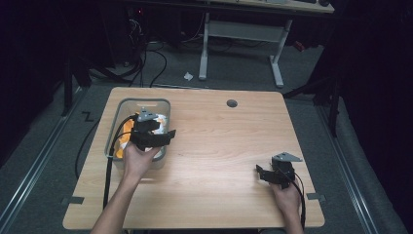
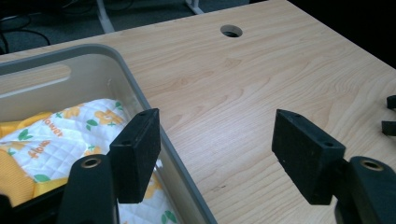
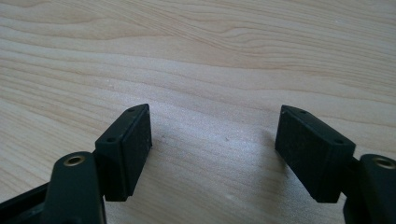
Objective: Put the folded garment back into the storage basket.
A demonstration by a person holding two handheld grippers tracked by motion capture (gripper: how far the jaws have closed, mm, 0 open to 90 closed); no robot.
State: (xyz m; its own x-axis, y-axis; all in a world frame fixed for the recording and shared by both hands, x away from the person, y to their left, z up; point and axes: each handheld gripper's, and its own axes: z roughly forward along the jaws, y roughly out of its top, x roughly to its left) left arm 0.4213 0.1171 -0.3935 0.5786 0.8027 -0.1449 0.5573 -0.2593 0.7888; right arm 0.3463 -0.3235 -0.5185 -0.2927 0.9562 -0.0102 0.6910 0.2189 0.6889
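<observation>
Your left gripper hovers, fingers wide, over the bin's right rim; the cloth lies inside, probably your target. Right gripper rests wide on the desk. Next, reach down into the bin.

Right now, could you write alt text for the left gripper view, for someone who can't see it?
Two open black jaws of the left gripper straddle the rim of a grey plastic bin holding a white quilted cloth with orange flowers. The wooden table stretches beyond.
</observation>
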